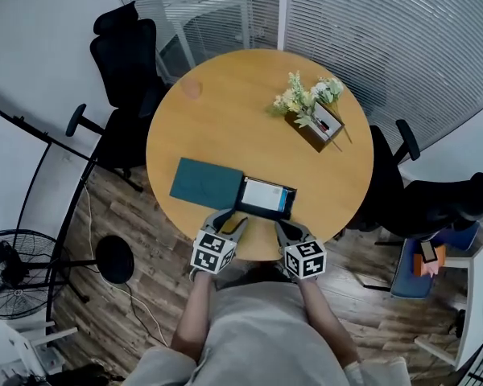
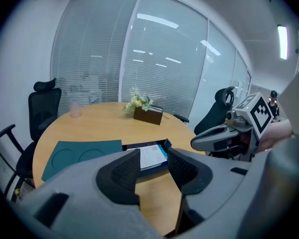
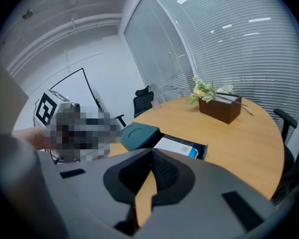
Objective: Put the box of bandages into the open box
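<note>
The white-and-blue box of bandages lies flat inside the dark open box, whose teal lid is folded out to the left. Both sit near the front edge of the round wooden table. My left gripper hovers just in front of the box, open with nothing between its fingers; over its jaws I see the bandage box. My right gripper is beside it on the right, shut and holding nothing, tips touching. The bandage box lies beyond them.
A brown planter with pale flowers stands at the table's far right, a pink cup at the far left. Black office chairs flank the table. A floor fan stands left. Glass walls with blinds lie behind.
</note>
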Tool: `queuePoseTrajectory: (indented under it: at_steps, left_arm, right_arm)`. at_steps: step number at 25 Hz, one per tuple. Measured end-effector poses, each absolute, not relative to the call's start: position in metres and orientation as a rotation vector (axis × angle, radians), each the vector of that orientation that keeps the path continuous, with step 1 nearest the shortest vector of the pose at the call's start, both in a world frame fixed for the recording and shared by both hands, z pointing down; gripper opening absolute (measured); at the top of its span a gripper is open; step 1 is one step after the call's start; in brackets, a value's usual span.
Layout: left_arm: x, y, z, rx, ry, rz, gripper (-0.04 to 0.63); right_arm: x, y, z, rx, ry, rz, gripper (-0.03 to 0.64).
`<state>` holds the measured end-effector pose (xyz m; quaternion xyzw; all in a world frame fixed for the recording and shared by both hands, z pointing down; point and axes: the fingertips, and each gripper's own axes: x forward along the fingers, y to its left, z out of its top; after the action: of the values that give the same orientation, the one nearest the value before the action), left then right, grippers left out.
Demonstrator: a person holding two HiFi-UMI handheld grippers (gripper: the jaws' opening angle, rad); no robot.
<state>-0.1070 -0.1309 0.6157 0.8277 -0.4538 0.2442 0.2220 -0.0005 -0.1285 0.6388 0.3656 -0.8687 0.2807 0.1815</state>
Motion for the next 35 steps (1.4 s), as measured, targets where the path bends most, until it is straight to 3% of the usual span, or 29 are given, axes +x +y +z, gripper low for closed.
queuePoseTrajectory:
  at_steps: [4,19,35]
  left_arm:
    - [-0.111,-0.12,0.616,2.307,-1.247,0.649,0.166]
    - [-0.132,-0.102,0.619,2.342,-1.28,0.579,0.017]
    - [-0.134,-0.086,0.616,2.352,-1.289,0.521,0.011]
  right_arm:
    - [-0.009,-0.117,0.638,1.062,-2.449,0.759,-0.003]
    - [-0.044,-0.087,0.651,1.037,-2.441,0.658,-0.005]
    - [-0.039,-0.075,0.644,1.119,-2.456,0.611,-0.003]
